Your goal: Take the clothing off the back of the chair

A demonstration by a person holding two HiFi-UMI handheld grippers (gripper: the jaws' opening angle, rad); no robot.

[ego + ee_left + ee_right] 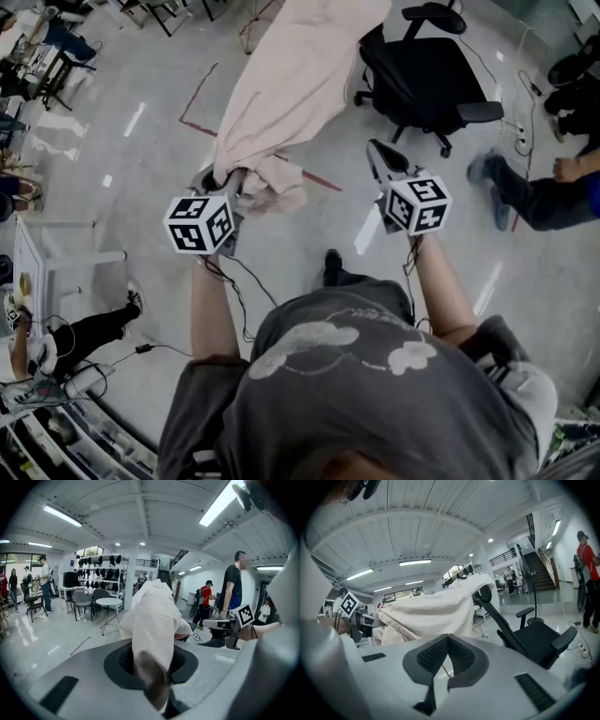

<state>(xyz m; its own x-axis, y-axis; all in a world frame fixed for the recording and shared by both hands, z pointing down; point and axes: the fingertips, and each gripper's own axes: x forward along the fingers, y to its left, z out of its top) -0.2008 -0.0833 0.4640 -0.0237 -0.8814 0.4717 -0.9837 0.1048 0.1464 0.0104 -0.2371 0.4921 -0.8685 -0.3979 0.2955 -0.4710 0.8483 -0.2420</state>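
A pale cream garment [300,84] stretches from the back of the black office chair [427,70] down to my left gripper [222,178]. That gripper is shut on a bunched fold of the garment [152,616], which hides the left gripper's [152,667] pads in its own view. My right gripper [378,150] hangs to the right of the cloth, near the chair's seat, with its jaws together and nothing between them. In the right gripper view the right gripper [447,639] faces the draped garment [426,611] and the chair [525,634].
A seated person's legs [534,197] lie at the right, and another person [84,333] is at the lower left beside a white table [56,262]. Red tape [202,127] marks the floor. Cables trail under me. People and café tables [108,603] stand farther off.
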